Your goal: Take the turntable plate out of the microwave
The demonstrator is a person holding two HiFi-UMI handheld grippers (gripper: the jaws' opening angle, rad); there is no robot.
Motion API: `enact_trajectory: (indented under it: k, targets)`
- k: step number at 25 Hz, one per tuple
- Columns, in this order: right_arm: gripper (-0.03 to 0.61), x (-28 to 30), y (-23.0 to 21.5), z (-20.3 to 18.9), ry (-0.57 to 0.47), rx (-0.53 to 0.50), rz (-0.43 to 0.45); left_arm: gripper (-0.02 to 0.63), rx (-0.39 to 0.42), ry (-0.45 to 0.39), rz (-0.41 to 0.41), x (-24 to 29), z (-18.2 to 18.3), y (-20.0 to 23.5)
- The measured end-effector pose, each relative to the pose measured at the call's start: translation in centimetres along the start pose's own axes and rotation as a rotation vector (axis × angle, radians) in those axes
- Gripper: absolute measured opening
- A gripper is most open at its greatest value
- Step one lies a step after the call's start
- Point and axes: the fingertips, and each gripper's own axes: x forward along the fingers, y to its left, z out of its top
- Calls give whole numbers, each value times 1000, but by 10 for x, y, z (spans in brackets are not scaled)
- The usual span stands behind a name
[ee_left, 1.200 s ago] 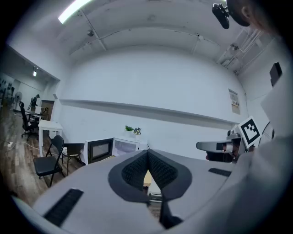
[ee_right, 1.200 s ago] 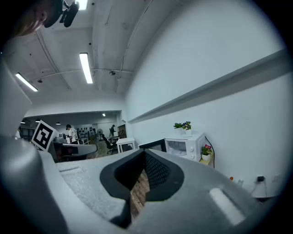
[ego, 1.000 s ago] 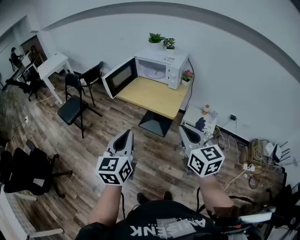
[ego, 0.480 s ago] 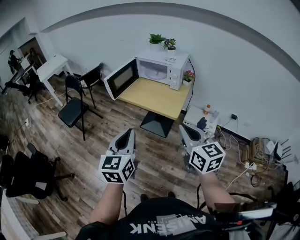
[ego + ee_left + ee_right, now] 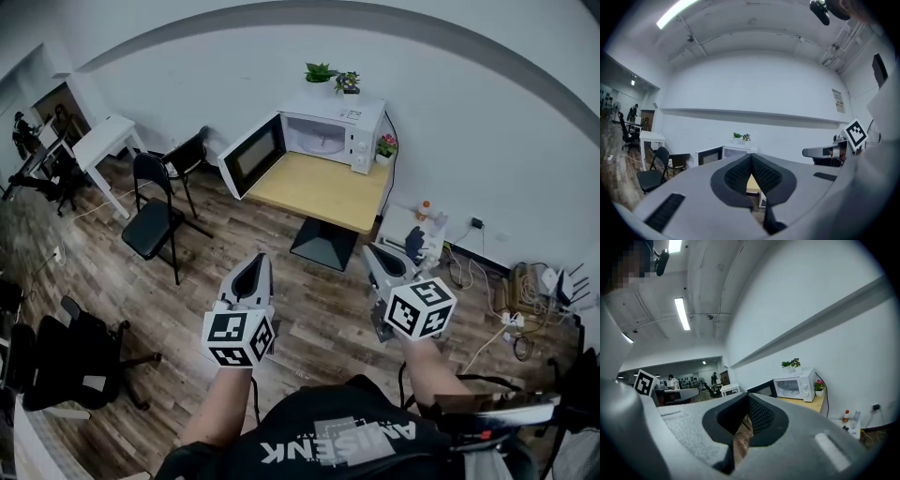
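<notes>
A white microwave (image 5: 330, 134) stands at the far end of a wooden table (image 5: 319, 195), with its door (image 5: 251, 155) swung open to the left. Inside the cavity the pale turntable plate (image 5: 323, 147) shows only faintly. Both grippers are held level over the wood floor, well short of the table. My left gripper (image 5: 256, 264) is shut with nothing between its jaws, and so is my right gripper (image 5: 374, 252). The left gripper view has the shut jaws (image 5: 751, 158) pointing at the microwave (image 5: 736, 152). In the right gripper view the microwave (image 5: 794, 386) lies right of the shut jaws (image 5: 747, 398).
Two potted plants (image 5: 334, 75) sit on the microwave and a small flower pot (image 5: 386, 148) beside it. Black folding chairs (image 5: 155, 223) stand left of the table. A white box with a bottle (image 5: 414, 228) sits right of it. Cables (image 5: 525, 300) litter the floor by the wall.
The table and microwave have drawn a little closer and shifted right in the head view. Both grippers stayed shut and side by side in front of me.
</notes>
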Motion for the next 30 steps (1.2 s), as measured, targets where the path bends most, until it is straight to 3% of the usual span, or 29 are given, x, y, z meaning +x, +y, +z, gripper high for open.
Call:
enact_trajectory:
  k: [5,10,25,30]
  targets:
    - [3,16,8,-12,15,15,-10,2,-4,17,-31,2,-8,17]
    - [3,42,3,0,12,-14,8,2,2,13,-77,22,-3,22]
    - [3,166,-92,60,0,-73,60,2,-26,5,13,169,19,68]
    - [3,199,-122,72,-5,-83,123,2,-75,32,41,220,15,78]
